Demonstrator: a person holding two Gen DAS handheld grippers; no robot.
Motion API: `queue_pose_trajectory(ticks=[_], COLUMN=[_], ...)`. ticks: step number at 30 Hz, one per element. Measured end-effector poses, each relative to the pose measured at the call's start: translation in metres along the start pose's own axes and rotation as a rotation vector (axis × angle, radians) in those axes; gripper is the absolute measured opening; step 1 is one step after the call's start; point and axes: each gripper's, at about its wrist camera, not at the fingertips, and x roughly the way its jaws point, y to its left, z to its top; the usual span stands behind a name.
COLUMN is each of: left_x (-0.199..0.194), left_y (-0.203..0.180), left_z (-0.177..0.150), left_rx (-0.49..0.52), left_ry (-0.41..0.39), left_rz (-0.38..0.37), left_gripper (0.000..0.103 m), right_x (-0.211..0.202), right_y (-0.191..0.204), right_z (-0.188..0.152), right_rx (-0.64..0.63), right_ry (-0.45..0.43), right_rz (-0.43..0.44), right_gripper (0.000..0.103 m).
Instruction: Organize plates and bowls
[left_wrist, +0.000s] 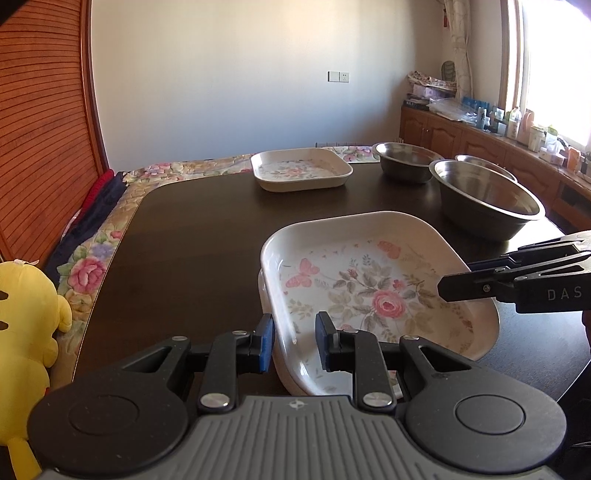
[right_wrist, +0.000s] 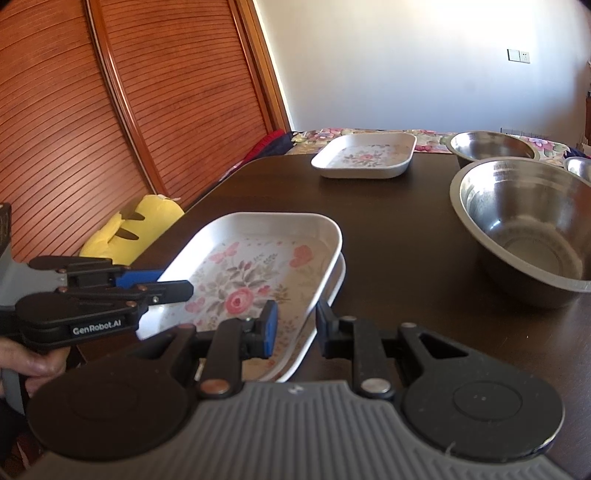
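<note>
A white square plate with a rose pattern (left_wrist: 369, 288) (right_wrist: 251, 273) hangs slightly tilted just above a second matching plate (left_wrist: 263, 295) (right_wrist: 339, 278) on the dark table (left_wrist: 192, 229). My left gripper (left_wrist: 295, 341) (right_wrist: 177, 282) is shut on the upper plate's near-left rim. At the opposite side my right gripper (right_wrist: 297, 328) (left_wrist: 454, 277) is shut on the same plate's rim. Another floral plate (left_wrist: 301, 170) (right_wrist: 364, 155) lies at the far edge. Three steel bowls stand to the right: a large one (left_wrist: 484, 195) (right_wrist: 528, 229), a smaller one (left_wrist: 402, 158) (right_wrist: 491, 146) and a partly hidden one (left_wrist: 484, 164) (right_wrist: 580, 166).
A yellow plush toy (left_wrist: 26, 332) (right_wrist: 136, 229) sits off the table's left side on a floral bedcover (left_wrist: 92, 273). A louvred wooden door (right_wrist: 110, 129) stands behind it. A cabinet (left_wrist: 480, 140) with bottles runs under the window at the right. A hand (right_wrist: 40, 362) holds the left gripper.
</note>
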Motion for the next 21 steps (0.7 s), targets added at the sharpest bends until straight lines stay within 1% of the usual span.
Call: queue_pose_trajectory(ticks=[7,15,20,21], left_x=[0.0026,0.0004,-0.0015,-0.0018], left_y=[-0.0005,0.0022,0.0034,0.0038], left_z=[-0.0015,-0.0019,-0.0015,-0.0019], left_rx=[0.01,0.007,-0.002,-0.006], left_ry=[-0.001,-0.008,-0.017,-0.02], left_rz=[0.015,0.014,0.015,0.017], left_gripper=[0.025,0.025,0.026,0.028], right_x=[0.003,0.0036,-0.0024,-0.0038], right_y=[0.0021,-0.001,-0.002,-0.002], right_z=[0.0005,-0.0011,-0.0014,-0.0017], right_rx=[0.002,0.016,0.002,-0.001], right_ry=[-0.001,-0.003,-0.032,-0.04], right_rz=[-0.006,-0.003,-0.013,-0.016], right_gripper=[0.024,0.025,0.025,0.025])
